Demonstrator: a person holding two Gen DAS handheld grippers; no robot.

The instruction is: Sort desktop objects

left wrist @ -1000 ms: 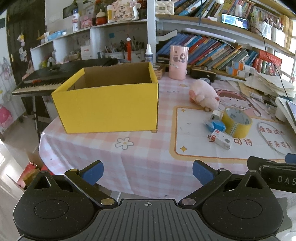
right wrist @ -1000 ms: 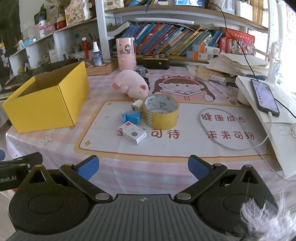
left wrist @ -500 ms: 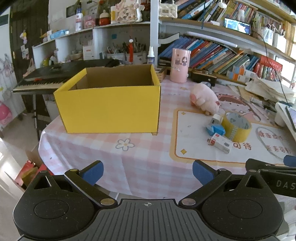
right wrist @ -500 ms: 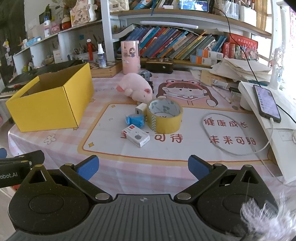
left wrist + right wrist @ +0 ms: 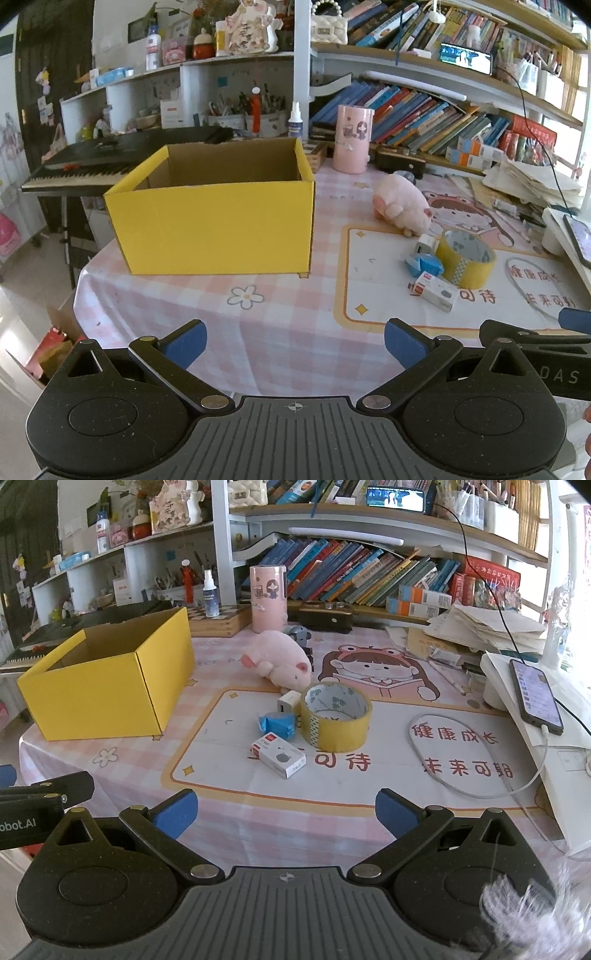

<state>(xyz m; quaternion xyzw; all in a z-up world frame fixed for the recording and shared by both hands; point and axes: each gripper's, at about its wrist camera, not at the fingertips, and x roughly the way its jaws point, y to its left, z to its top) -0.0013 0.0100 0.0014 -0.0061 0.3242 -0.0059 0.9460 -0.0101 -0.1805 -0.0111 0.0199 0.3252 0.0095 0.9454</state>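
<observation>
Right wrist view: my right gripper (image 5: 284,812) hangs with jaws spread and empty at the table's near edge, and so does my left gripper (image 5: 295,338). I judge sorting hasn't begun; next I reach forward for the small white cardboard packet (image 5: 279,759), lying flat beside the yellow tape roll (image 5: 335,716), right of the open yellow cardboard box (image 5: 107,686).

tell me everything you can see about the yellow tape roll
The yellow tape roll is a wide ring of glossy yellow packing tape with a pale printed inner core, hollow through the middle. It lies flat on the printed desk mat, opening up. A small white charger block sits against its far left side, and a blue packet lies close by on the left. The pink plush pig lies just behind. Neither gripper touches it.
</observation>
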